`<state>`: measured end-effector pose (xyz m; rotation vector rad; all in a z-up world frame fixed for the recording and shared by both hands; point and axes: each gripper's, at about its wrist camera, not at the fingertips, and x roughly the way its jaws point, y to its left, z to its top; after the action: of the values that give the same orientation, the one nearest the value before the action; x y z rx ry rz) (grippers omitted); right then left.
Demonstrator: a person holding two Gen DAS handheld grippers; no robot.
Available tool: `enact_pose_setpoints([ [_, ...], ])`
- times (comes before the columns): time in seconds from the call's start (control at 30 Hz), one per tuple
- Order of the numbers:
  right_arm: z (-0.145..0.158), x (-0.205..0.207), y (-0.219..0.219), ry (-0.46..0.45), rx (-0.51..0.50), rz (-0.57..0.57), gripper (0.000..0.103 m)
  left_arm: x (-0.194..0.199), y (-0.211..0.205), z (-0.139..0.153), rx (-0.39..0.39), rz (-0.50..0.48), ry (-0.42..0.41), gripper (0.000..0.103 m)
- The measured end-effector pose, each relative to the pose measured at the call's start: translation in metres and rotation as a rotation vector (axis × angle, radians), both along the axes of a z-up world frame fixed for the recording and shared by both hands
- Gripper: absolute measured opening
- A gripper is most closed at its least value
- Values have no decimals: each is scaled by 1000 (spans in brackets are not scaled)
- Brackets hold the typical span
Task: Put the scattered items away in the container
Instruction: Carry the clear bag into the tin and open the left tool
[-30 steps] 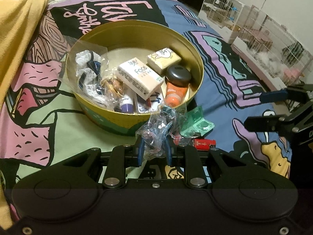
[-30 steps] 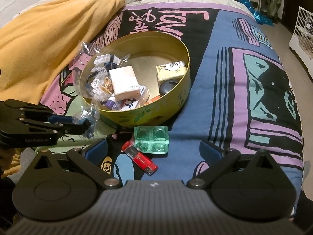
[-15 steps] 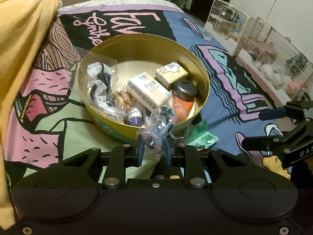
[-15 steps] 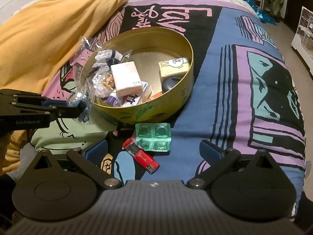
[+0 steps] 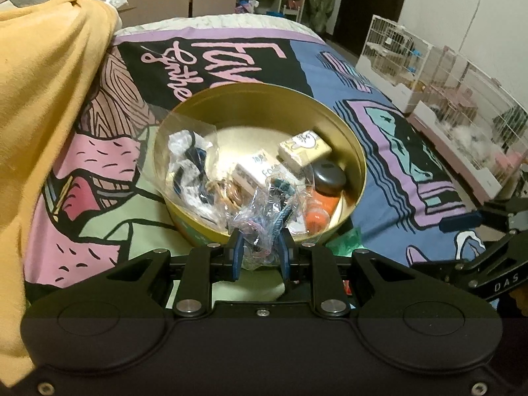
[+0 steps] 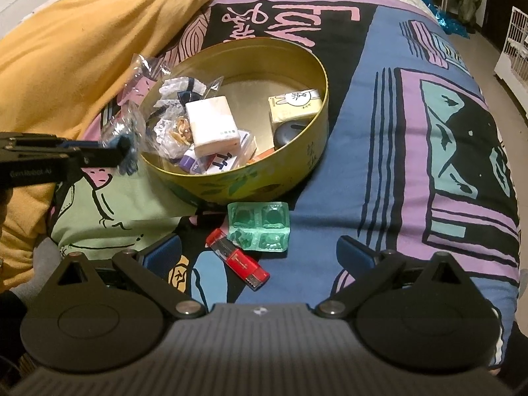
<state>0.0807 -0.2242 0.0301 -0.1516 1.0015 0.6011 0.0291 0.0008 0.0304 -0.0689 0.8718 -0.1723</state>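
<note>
A round gold tin sits on the bed and holds several small items. My left gripper is shut on a clear plastic bag of small items and holds it at the tin's near rim. From the right wrist view the left gripper and its bag hang by the tin's left rim. My right gripper is open and empty, above a red USB stick and a green blister pack lying in front of the tin.
A yellow blanket is heaped along the left. The patterned bedspread runs to the bed's right edge. White wire cages stand on the floor at the right.
My left gripper has risen and moved forward with the bag, from in front of the tin to its near rim. The right gripper has shifted only slightly.
</note>
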Motion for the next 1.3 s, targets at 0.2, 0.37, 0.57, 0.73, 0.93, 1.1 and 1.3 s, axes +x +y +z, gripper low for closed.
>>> enact_pose_setpoints([
  [0.2, -5, 1, -1, 12, 1, 1, 103, 1, 0, 7, 23, 15, -38, 20],
  [0.37, -8, 4, -5, 22, 6, -11, 103, 1, -1, 15, 37, 24, -70, 20],
  [0.57, -11, 7, -8, 30, 11, -19, 103, 2, -2, 25, 60, 27, -113, 20],
  [0.73, -13, 9, -10, 34, 11, -20, 103, 3, -2, 32, 62, 35, -139, 20],
  [0.93, -14, 12, -12, 39, 16, -26, 103, 4, -2, 37, 74, 52, -163, 20],
  [1.1, -17, 13, -14, 47, 21, -29, 103, 7, -2, 42, 82, 68, -195, 20],
  [1.3, -19, 15, -16, 53, 24, -34, 103, 14, -5, 44, 82, 76, -212, 20],
])
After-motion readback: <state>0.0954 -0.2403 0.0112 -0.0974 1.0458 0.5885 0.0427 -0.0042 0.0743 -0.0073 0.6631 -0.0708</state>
